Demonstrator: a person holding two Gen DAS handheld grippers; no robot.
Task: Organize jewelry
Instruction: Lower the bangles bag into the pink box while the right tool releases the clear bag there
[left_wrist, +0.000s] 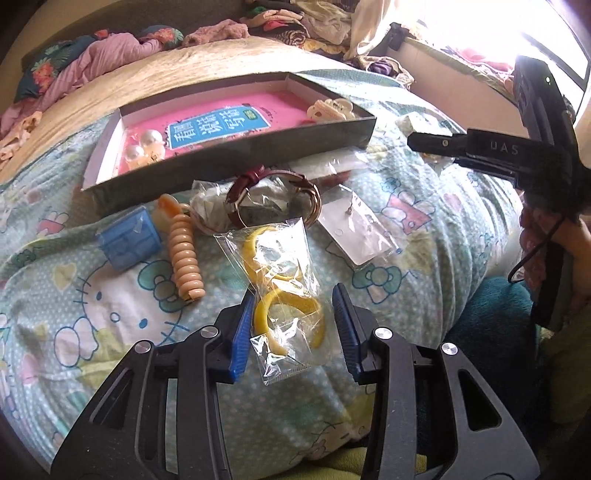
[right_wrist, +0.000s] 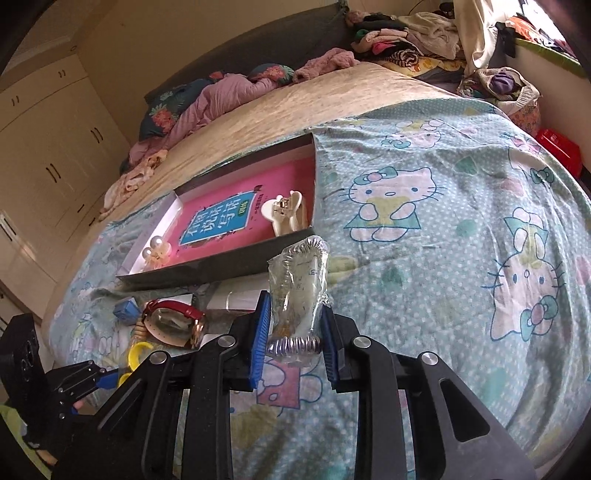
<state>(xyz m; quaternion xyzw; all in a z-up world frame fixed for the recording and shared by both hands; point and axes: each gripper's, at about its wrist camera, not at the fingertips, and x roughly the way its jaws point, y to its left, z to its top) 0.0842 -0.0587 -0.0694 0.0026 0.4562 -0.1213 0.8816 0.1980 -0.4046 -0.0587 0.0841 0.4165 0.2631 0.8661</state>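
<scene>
Domestic bedroom: bed (right_wrist: 424, 155) with cartoon-print sheet (right_wrist: 443, 258), piled clothing (right_wrist: 402, 37) at the far side, built-in wardrobe (right_wrist: 48, 147) along one wall.

Daylight floods from a window (left_wrist: 554, 44) at two o'clock, blown out white; fisheye bends the edges, corners dark, centre sharp.

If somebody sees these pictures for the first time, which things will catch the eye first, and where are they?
First, the clear packet of silver rings, clamped upright in the right gripper above the cartoon-cat bedsheet. Then the bag of yellow hoops lying between the left gripper's blue fingers. Behind them stands the shallow box with a pink book cover, pearls and a cream hair claw.
</scene>
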